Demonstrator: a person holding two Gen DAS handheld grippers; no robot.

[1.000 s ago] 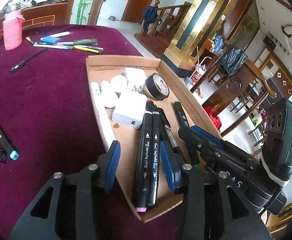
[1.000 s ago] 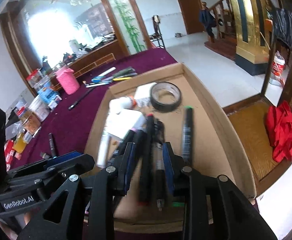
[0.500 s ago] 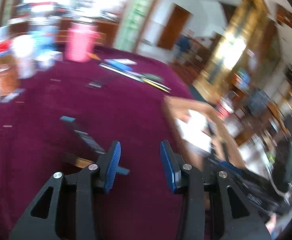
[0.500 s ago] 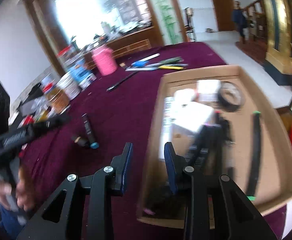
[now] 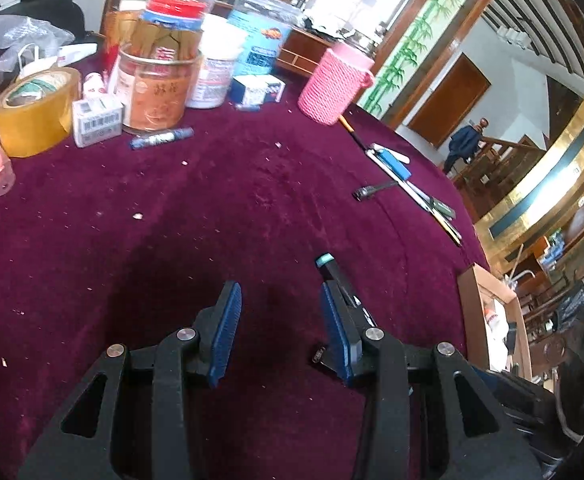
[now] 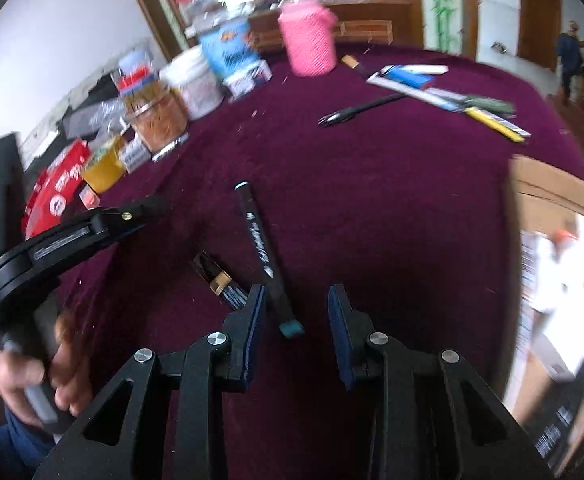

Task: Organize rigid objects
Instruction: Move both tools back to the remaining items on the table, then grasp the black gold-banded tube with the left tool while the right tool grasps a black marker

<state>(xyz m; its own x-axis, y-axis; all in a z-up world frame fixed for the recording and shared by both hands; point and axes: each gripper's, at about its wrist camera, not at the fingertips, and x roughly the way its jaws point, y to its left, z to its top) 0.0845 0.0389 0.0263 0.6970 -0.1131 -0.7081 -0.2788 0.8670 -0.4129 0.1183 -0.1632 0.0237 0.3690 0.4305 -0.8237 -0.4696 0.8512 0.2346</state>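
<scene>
Both grippers hang over the maroon-clothed counter (image 5: 252,200) with jaws spread and nothing between them. The left gripper (image 5: 280,328) is above bare cloth, and the black teal-capped marker (image 6: 266,258) lies just in front of the right gripper (image 6: 298,332), beside a short gold-banded tube (image 6: 218,278). The cardboard box (image 6: 552,184) sits at the counter's right edge.

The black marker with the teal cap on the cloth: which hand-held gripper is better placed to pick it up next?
Probably the right hand-held gripper: the black marker has its teal end just ahead of those open fingers. From the left hand-held gripper, it lies outside the right finger.
</scene>
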